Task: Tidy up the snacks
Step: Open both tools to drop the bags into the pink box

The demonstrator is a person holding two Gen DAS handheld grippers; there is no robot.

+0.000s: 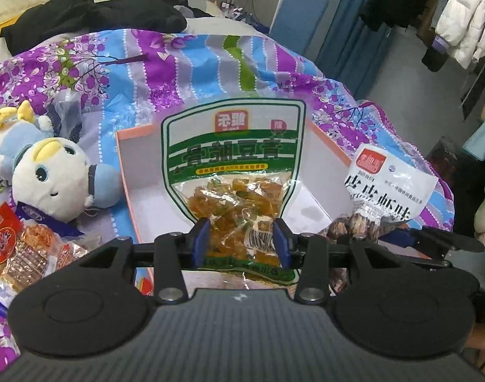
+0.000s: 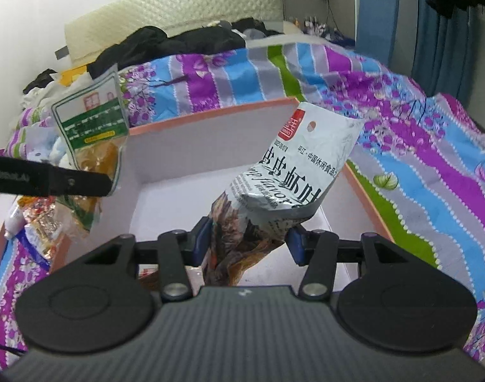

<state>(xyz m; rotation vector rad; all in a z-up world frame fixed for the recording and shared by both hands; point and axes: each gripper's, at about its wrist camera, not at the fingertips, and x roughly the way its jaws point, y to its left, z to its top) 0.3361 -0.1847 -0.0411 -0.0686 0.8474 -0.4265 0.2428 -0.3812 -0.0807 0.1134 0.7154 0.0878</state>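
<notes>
- Bed (image 1: 185,73): a striped floral quilt covers it and everything sits on it. Dark clothes are heaped at 11 o'clock in the left view.
- Box (image 1: 132,159): pink-edged, white inside, open at the top. It lies in the middle of the quilt. The floor that shows in both views is bare, so by my reading nothing has been packed yet.
- Green bag (image 1: 232,165): a green-and-white pack of yellow sweets. It stands upright over the box's near half, at the centre of the left view. From the right wrist it shows at 9 o'clock, above the box's left wall.
- White bag (image 2: 301,172): a crumpled shrimp-flavour pack, tilted toward 1 o'clock over the box interior. In the left view it hangs at 3 o'clock by the right wall.
- Plush toy (image 1: 51,172): lies at 9 o'clock, outside the box and just beside it.
- Loose packs (image 1: 22,248): red and orange snacks on the quilt at 8 o'clock, outside the box; these are left to do.
- Left gripper (image 1: 241,244): clenched on the green bag's lower part, blue pads pressing both sides.
- Right gripper (image 2: 249,242): clamped on the white bag's brown lower end.
- Judgement: early stage. Two bags are carried over the box but not set down. Lowering and releasing them comes next, then the pile.
</notes>
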